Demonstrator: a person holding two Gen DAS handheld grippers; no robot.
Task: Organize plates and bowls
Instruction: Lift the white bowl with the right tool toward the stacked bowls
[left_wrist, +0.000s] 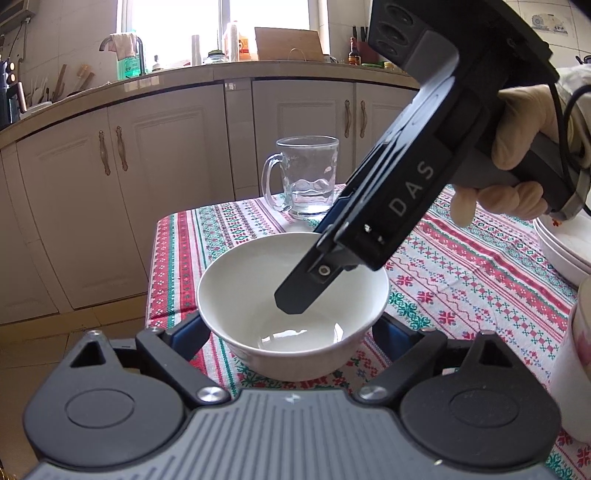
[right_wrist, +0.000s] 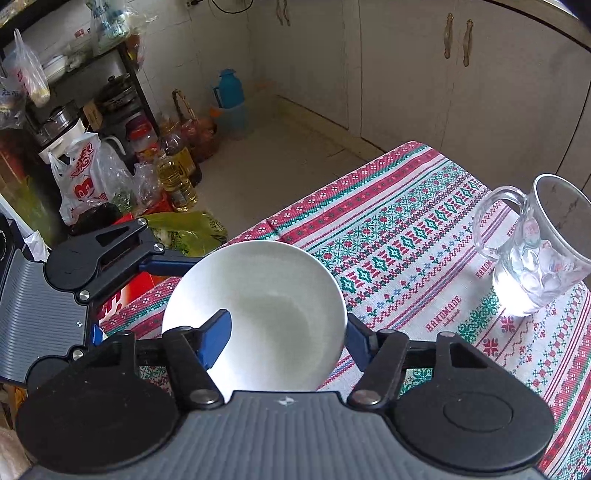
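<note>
A white bowl (left_wrist: 291, 306) stands on the patterned tablecloth (left_wrist: 461, 266) near the table's left corner. My left gripper (left_wrist: 288, 332) is open, its fingers on either side of the bowl's outside, low at its base. My right gripper (right_wrist: 280, 339) comes down from the upper right; one finger (left_wrist: 295, 291) is inside the bowl and the other is outside the far rim. In the right wrist view the bowl (right_wrist: 258, 314) sits between its blue pads (right_wrist: 216, 341), wide apart, straddling the wall without a visible pinch.
A glass mug (left_wrist: 308, 175) with a little water stands behind the bowl, also in the right wrist view (right_wrist: 535, 251). Stacked white plates (left_wrist: 565, 247) sit at the right edge. A white cup (left_wrist: 576, 369) is at the near right. The table edge drops off left.
</note>
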